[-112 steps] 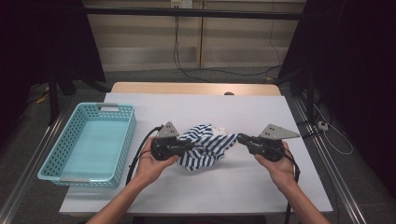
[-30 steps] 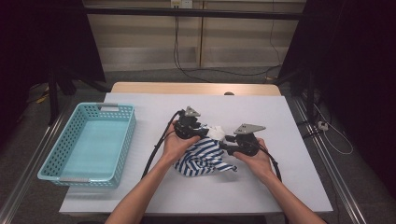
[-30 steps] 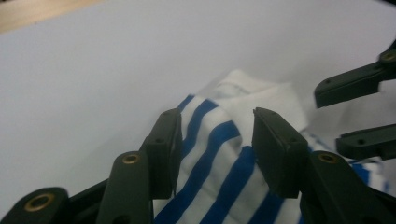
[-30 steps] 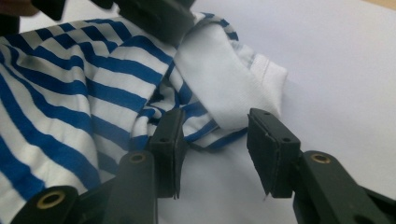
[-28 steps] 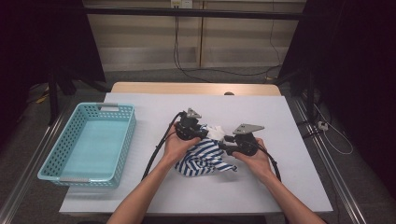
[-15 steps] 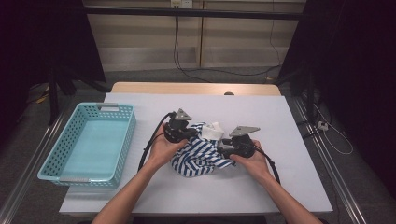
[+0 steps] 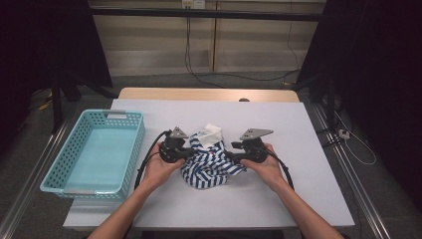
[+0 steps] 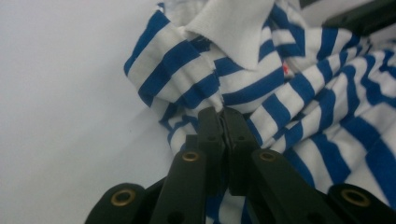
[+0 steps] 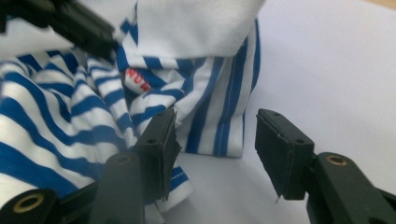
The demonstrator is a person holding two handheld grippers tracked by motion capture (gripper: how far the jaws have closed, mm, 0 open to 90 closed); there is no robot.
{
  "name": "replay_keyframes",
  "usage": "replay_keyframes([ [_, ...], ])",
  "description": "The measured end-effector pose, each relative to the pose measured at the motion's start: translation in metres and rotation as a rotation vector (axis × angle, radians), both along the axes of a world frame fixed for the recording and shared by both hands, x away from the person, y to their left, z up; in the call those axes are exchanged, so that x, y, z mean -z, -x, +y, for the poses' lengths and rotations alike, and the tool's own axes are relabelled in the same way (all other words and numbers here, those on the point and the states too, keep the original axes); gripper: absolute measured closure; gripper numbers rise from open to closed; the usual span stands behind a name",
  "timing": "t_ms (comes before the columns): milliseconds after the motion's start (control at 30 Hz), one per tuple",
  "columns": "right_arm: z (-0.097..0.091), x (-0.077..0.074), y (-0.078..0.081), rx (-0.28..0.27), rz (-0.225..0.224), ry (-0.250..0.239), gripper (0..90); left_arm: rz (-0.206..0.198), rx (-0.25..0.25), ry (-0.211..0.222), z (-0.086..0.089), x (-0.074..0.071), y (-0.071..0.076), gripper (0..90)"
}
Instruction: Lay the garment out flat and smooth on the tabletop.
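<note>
A crumpled blue-and-white striped knit shirt with a plain white collar (image 7: 210, 159) lies bunched near the middle of the white table (image 7: 298, 149), a little toward the person's edge. Its stripes run in several directions across the folds, and the white collar (image 8: 229, 28) sticks up at the heap's twelve o'clock side. A small patch of red lettering (image 9: 137, 79) shows on an inner fold; it is too small to read.

The left gripper (image 7: 185, 153) sits at the shirt's nine o'clock, its jaws pressed together on a pinch of striped fabric (image 8: 219, 109) below the collar. The right gripper (image 7: 233, 156) sits at the shirt's three o'clock with its jaws spread apart; the left pad (image 9: 161, 144) lies against the cloth, while the other stands over bare table just beside the shirt's edge.

A light turquoise perforated plastic basket (image 7: 124, 149) stands at nine o'clock from the shirt, near the table's left edge and well apart from the cloth.
</note>
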State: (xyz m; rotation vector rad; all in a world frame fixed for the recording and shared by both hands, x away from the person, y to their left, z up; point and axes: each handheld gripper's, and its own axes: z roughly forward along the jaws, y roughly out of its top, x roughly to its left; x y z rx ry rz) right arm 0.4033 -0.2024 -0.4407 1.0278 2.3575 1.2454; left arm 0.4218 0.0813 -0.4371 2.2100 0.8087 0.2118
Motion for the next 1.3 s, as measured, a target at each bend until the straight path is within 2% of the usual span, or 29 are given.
replay_keyframes([
  [33,0.001,-0.002,0.0,0.001,-0.005,-0.008,52.4,0.015,-0.014,0.019,-0.001,0.002,0.001,87.3],
  [200,0.007,-0.006,-0.004,0.0,-0.017,-0.047,55.9,0.023,-0.001,-0.011,0.0,0.005,0.0,87.3],
  [267,0.009,-0.007,-0.007,-0.001,-0.016,-0.053,56.6,0.047,-0.015,-0.003,-0.002,0.008,0.002,87.4],
  [433,0.016,-0.009,-0.019,-0.003,-0.018,-0.067,57.2,0.036,-0.003,-0.017,-0.002,0.009,0.001,87.4],
  [467,0.018,-0.01,-0.02,-0.007,-0.01,-0.067,57.1,0.05,-0.02,-0.008,-0.002,0.009,0.002,87.4],
  [533,0.023,-0.01,-0.023,-0.019,-0.01,-0.059,57.1,0.044,-0.014,-0.01,-0.002,0.009,0.001,87.4],
  [567,0.026,-0.008,-0.023,-0.024,0.007,-0.047,56.8,0.075,0.004,0.025,0.0,0.011,0.0,87.4],
  [600,0.028,-0.006,-0.023,-0.029,0.01,-0.041,56.7,0.046,-0.007,-0.008,-0.001,0.01,0.0,87.4],
  [667,0.033,0.0,-0.024,-0.044,0.042,-0.039,57.1,0.039,-0.006,-0.004,0.0,0.01,0.0,87.4],
  [700,0.035,0.003,-0.024,-0.055,0.056,-0.025,63.8,0.042,-0.012,-0.005,-0.001,0.01,0.001,87.4],
  [733,0.037,0.006,-0.023,-0.079,0.057,-0.009,74.0,0.041,-0.014,-0.008,-0.001,0.01,0.001,87.4],
  [767,0.037,0.007,-0.023,-0.082,0.051,-0.002,78.6,0.051,0.02,0.014,0.0,0.01,-0.001,87.4],
  [833,0.036,0.005,-0.023,-0.066,0.039,-0.01,83.7,0.057,-0.013,0.015,-0.001,0.01,0.001,87.5],
  [867,0.034,0.003,-0.022,-0.059,0.028,-0.005,84.3,0.044,-0.019,-0.002,-0.001,0.009,0.001,87.6],
  [967,0.027,-0.004,-0.022,-0.029,-0.001,0.005,84.8,0.035,-0.016,-0.002,0.001,0.006,0.001,88.0],
  [1033,0.021,-0.009,-0.022,-0.01,-0.02,0.008,84.8,0.043,-0.033,0.017,0.001,0.005,0.002,88.2],
  [1067,0.017,-0.011,-0.021,0.0,-0.034,0.014,84.9,0.04,-0.025,0.008,0.003,0.003,0.002,88.3],
  [1100,0.014,-0.013,-0.021,0.012,-0.046,0.025,84.9,0.04,-0.034,0.024,0.003,0.003,0.003,88.3],
  [1133,0.011,-0.014,-0.021,0.021,-0.051,0.03,84.9,0.03,-0.034,0.026,0.004,0.001,0.003,88.3],
  [1200,0.004,-0.018,-0.021,0.038,-0.062,0.034,84.9,0.036,-0.026,0.03,0.006,-0.003,0.005,88.3],
  [1233,0.001,-0.02,-0.021,0.046,-0.076,0.044,84.9,0.038,-0.025,0.05,0.006,-0.003,0.006,88.4],
  [1267,-0.003,-0.022,-0.02,0.06,-0.08,0.046,85.0,0.025,-0.023,0.031,0.007,-0.005,0.007,88.4],
  [1300,-0.008,-0.023,-0.021,0.07,-0.091,0.052,84.9,0.052,0.0,0.074,0.008,-0.005,0.007,88.4],
])
